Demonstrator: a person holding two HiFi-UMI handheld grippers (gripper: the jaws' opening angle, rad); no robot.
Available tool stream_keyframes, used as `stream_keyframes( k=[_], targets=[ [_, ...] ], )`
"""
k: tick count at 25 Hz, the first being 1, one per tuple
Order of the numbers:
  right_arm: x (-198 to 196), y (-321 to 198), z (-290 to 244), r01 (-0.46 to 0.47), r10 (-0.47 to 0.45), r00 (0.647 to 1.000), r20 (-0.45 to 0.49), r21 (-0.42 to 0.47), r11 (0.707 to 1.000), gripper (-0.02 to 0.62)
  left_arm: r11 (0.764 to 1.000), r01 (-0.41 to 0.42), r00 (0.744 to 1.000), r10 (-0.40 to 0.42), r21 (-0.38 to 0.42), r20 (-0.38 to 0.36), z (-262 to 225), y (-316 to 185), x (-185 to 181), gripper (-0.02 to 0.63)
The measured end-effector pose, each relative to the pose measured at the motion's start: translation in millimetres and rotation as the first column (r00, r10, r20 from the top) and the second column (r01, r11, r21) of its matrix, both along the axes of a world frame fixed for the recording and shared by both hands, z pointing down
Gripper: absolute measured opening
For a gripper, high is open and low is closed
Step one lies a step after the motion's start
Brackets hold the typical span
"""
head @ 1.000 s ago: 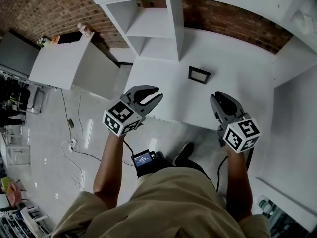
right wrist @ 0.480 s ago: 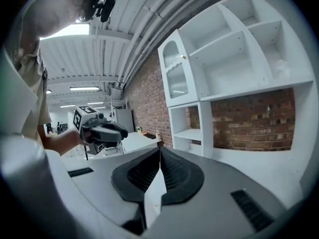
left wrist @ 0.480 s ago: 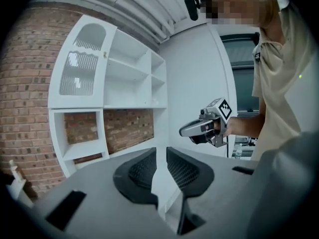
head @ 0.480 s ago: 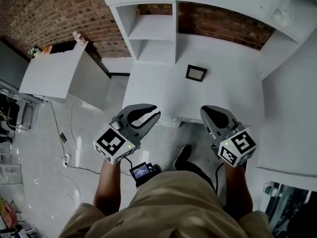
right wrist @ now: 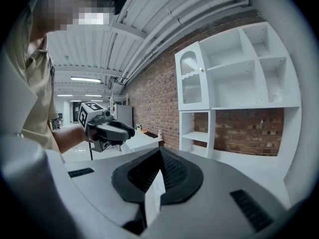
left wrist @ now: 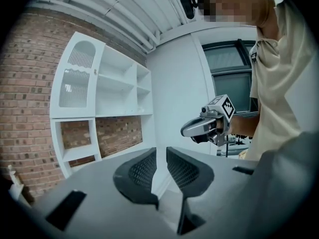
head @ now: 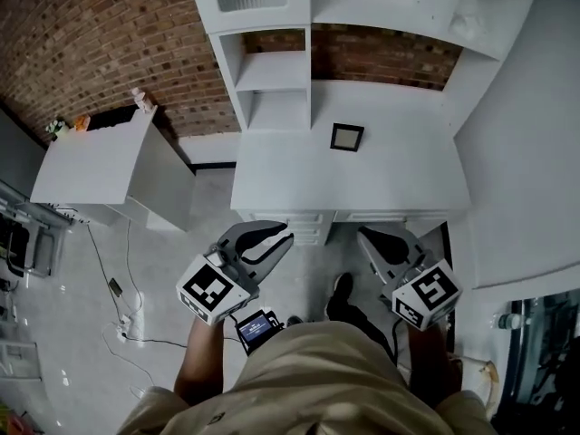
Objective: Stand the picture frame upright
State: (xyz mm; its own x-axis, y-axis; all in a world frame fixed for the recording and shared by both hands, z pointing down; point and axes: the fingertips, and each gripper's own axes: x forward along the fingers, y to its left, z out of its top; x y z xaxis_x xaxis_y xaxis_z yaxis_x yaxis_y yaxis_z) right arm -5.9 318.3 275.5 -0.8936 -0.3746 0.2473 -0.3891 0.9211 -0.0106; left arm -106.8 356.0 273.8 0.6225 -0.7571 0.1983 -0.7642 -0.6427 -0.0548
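Both grippers have drawn back from the desk (head: pixel 299 175) toward the person. The right gripper (head: pixel 365 237) has just been closing its jaws, which now meet on nothing. The left gripper (head: pixel 279 238) has its jaws slightly apart and empty. The picture frame (head: pixel 347 137) lies flat on the desk near the shelves, well apart from both. The person would do best to reopen the jaws and approach one edge of it.

picture frame (head: pixel 346 137): on desk (head: pixel 299 175), toward back | shelves (head: pixel 276 71): behind frame | cabinet (head: pixel 91 161): left of desk
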Motion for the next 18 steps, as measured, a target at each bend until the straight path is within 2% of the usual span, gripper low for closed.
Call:
stream_keyframes(
  k=[11,18],
  targets=[
    [28,40,-4,-0.071,0.071,0.997,-0.004,0.007,0.997,0.003,0.998,-0.062,0.998,0.062,-0.002,-0.002,8,31,22,0.070],
    [40,44,4,-0.104,0.103,0.995,-0.008,-0.019,0.994,0.003,0.997,-0.080,0.997,0.080,-0.015,-0.005,12,36,29,0.070]
  ],
)
